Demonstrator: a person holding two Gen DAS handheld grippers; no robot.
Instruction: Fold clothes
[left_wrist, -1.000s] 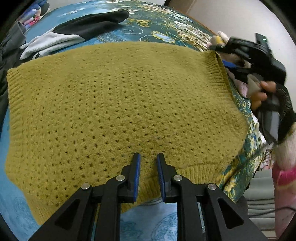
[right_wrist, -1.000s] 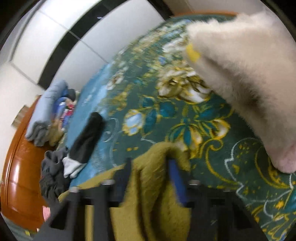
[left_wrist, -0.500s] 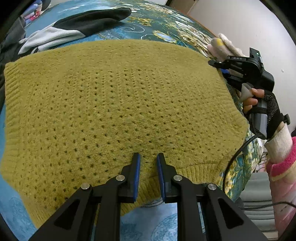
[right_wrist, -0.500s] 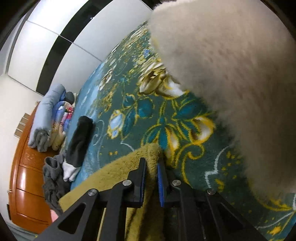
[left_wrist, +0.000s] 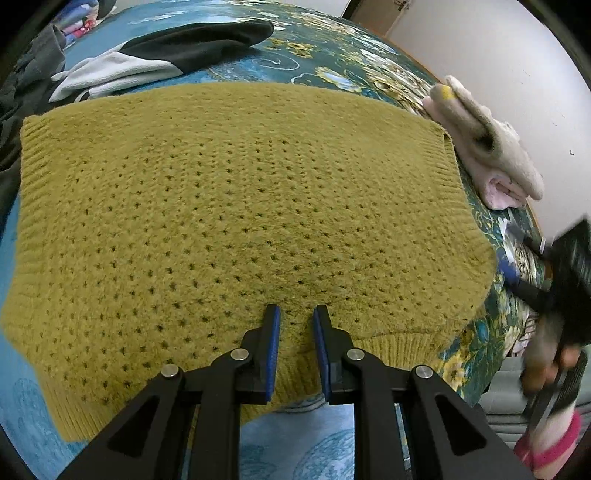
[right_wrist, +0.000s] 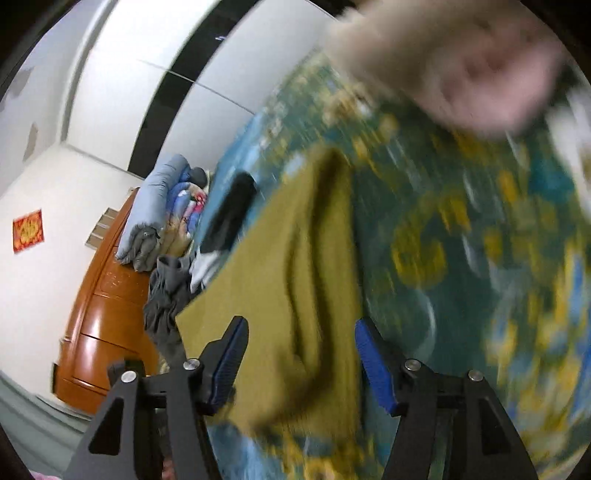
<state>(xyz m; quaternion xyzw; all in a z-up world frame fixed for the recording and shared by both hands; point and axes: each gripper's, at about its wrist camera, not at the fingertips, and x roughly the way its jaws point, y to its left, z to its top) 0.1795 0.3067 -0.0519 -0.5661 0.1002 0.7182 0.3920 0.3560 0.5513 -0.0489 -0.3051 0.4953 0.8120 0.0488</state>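
Home bedroom: floral bedspread (left_wrist: 332, 48), wooden dresser (right_wrist: 99, 314)

I see a mustard yellow knit sweater (left_wrist: 236, 206) lying flat on the bed. It is fuzzy, with rows of little holes and ribbed edges. It is folded into a wide block, and its near edge hangs a bit over the bed's side. From my right camera it looks blurry, with a long crease.

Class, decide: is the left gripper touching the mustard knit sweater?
Touching. The left wrist view shows the left gripper closed on the near hem of the mustard knit sweater, fabric bunched between its fingers.
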